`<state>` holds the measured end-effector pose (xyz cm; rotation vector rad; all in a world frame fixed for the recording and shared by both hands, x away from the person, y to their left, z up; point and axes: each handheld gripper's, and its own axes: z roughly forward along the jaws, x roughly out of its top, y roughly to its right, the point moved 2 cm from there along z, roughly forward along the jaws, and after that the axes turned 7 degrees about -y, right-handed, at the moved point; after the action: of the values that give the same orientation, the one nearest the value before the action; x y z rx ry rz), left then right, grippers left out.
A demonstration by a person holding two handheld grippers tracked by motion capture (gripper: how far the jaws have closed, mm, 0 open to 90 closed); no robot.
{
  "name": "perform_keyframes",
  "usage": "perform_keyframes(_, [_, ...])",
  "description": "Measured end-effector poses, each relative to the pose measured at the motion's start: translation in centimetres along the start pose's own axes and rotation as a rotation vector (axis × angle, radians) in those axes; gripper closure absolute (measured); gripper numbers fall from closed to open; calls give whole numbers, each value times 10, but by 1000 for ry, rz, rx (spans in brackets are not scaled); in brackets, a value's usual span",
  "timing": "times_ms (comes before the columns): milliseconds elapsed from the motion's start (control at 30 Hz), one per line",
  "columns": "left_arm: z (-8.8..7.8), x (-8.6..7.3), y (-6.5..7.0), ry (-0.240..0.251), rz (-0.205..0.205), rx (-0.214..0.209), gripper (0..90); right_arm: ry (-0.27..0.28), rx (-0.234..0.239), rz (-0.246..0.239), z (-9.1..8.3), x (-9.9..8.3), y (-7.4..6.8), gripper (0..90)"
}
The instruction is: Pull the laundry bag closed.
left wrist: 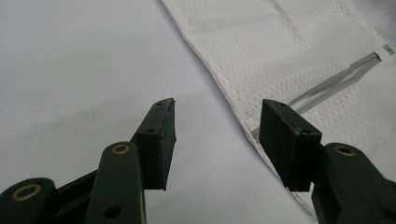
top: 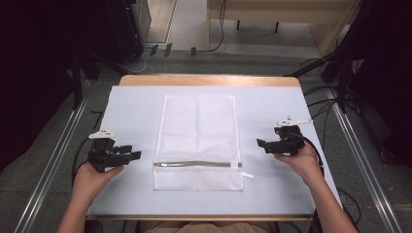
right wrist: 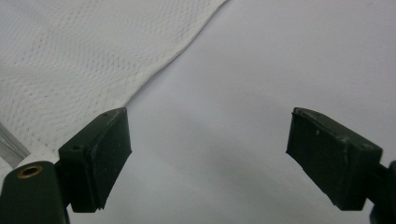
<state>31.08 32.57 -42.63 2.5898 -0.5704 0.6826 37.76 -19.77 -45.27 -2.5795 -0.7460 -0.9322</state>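
Both hand-held grippers flank mesh bag (top: 198, 141), apart.

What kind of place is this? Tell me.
Likely a lab recording station: a table under a white cover, a mesh laundry bag laid flat, cables on the floor, dark equipment racks behind.

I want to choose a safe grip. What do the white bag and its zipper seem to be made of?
The white mesh laundry bag looks like thin synthetic netting, matte: a fine hole pattern shows. Its zipper looks grey with a white pull, probably plastic; too small to tell.
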Motion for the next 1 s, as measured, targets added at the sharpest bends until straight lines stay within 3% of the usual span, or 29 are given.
perform_keyframes(133, [3, 2, -3, -18, -7, 6, 438, -1, -8, -4, 0, 0, -1, 160])
perform_keyframes(233, [2, 4, -4, 6, -62, -37, 407, -14, -10, -7, 2, -1, -2, 193])
perform_keyframes(433, [2, 5, -4, 13, -26, -22, 407, -24, -5, 6, 5, -1, -3, 201])
perform_keyframes(667, [4, 4, -9, -9, -35, -22, 402, -37, 1, -9, 6, -1, -8, 211])
perform_keyframes(1000, [3, 6, -9, 15, -50, -30, 373, -40, 8, -15, 7, 0, -11, 241])
